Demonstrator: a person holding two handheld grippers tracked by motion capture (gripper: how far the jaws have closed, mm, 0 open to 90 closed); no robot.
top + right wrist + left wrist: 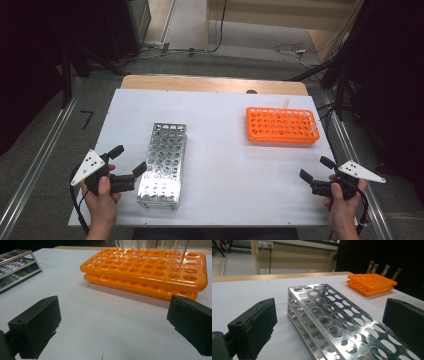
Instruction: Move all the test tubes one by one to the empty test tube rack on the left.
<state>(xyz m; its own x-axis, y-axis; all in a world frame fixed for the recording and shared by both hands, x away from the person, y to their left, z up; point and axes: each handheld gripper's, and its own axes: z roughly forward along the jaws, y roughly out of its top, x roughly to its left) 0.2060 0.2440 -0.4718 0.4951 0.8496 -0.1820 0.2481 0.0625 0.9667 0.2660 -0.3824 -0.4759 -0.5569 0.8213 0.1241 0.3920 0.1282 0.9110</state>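
A shiny metal tube rack (163, 164) with empty holes lies on the white table sheet at the near left. My left gripper (128, 161) stands open just left of it, level with its near end; the metal rack (342, 322) stretches away between and beyond the jaws. An orange plastic rack (282, 125) sits at the far right and holds several clear tubes (175, 257) along its far edge. Well short of the orange rack (147, 272), near the front right edge, is my right gripper (317, 168), open and holding nothing.
The white sheet (225, 150) covers a wooden table whose far edge (210, 82) shows bare. Dark stands and cables flank the table on the floor at both sides. Open sheet lies between the two racks.
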